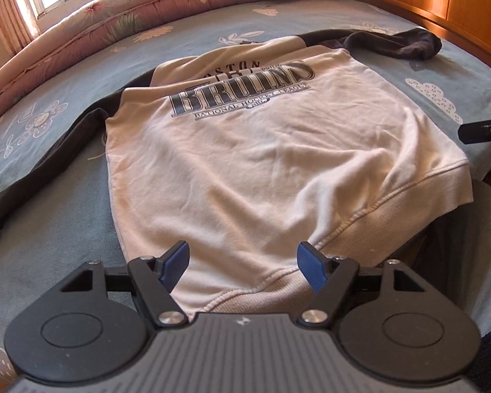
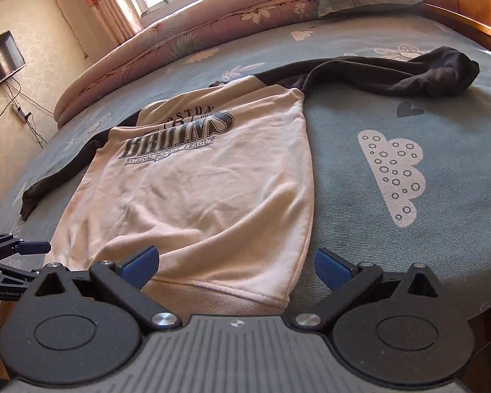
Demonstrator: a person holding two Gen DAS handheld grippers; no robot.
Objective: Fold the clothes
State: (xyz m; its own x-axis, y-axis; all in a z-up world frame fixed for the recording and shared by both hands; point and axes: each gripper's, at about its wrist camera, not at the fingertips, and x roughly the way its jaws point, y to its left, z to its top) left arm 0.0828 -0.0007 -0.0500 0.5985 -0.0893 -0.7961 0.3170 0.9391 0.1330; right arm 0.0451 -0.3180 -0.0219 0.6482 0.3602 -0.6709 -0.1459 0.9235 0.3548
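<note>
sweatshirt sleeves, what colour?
Black sleeves on a cream sweatshirt body. Shows best in the right wrist view.

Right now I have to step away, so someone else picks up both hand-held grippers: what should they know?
Left hand-held gripper: open, empty, poised over the hem of the sweatshirt.
Right hand-held gripper: open, empty, at the hem's right corner.
The sweatshirt lies flat, print up, on the bed, hem at the near edge. Left sleeve and right sleeve, both dark, lie spread outward.
Done: garment laid out. Left: every fold; nothing is grasped yet.
</note>
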